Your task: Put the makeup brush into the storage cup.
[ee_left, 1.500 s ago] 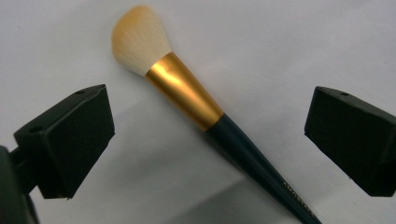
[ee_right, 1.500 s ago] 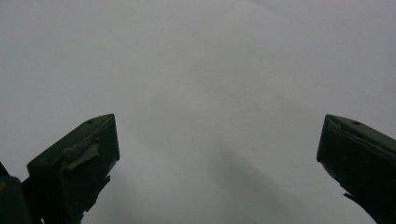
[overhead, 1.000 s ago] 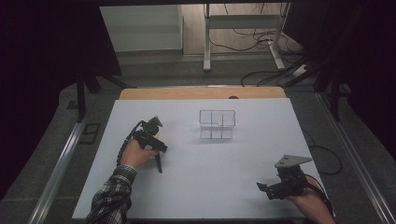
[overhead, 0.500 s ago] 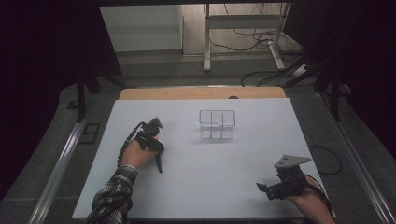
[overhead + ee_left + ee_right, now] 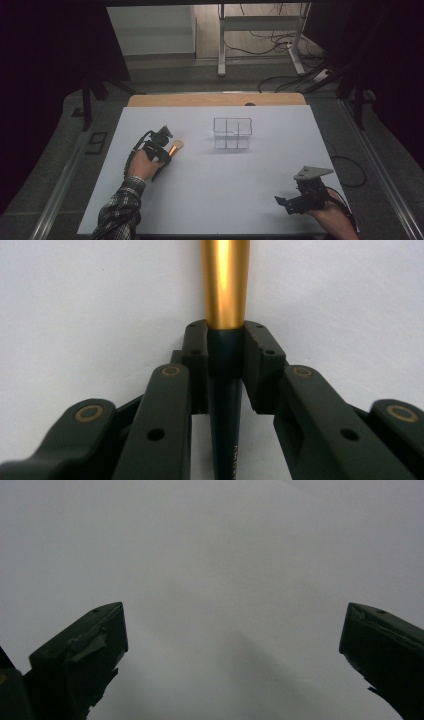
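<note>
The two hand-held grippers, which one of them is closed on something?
The left hand-held gripper: its jaws have just closed onto the dark handle of the gold-banded brush. The right hand-held gripper stands wide open over bare white table.

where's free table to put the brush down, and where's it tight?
Widest bare patch: the middle of the white table, between the left tool, shut on the makeup brush, and the open right tool. Also bare: right of the clear divided organizer, and the far-left corner. Tight: the gap between brush tip and organizer.
</note>
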Demonstrator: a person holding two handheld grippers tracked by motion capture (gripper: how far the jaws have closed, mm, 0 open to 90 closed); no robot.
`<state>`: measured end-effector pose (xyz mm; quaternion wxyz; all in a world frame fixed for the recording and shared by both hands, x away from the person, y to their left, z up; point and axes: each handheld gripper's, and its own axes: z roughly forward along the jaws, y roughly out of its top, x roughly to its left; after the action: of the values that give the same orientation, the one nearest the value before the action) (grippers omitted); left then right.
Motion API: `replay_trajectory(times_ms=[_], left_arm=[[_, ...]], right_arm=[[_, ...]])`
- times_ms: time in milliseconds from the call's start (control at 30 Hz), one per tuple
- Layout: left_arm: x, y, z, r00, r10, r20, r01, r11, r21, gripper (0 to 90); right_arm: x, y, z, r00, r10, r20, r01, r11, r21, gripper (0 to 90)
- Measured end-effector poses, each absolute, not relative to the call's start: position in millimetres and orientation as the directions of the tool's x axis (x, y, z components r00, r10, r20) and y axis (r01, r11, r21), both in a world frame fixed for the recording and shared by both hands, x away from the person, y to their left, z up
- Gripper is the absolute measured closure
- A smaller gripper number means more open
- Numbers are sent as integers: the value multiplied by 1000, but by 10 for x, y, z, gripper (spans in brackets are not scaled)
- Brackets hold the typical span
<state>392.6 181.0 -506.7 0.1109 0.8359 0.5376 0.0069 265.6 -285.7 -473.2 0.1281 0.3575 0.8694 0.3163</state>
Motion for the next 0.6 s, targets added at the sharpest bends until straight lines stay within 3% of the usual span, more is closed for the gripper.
replay_trajectory(times_ms=[600], left_arm=[[3823, 1985, -4898, 407, 894, -189, 883, -331, 332, 739]], right_arm=[[2660, -2859, -4731, -711, 703, 6, 541, 542, 643, 0]])
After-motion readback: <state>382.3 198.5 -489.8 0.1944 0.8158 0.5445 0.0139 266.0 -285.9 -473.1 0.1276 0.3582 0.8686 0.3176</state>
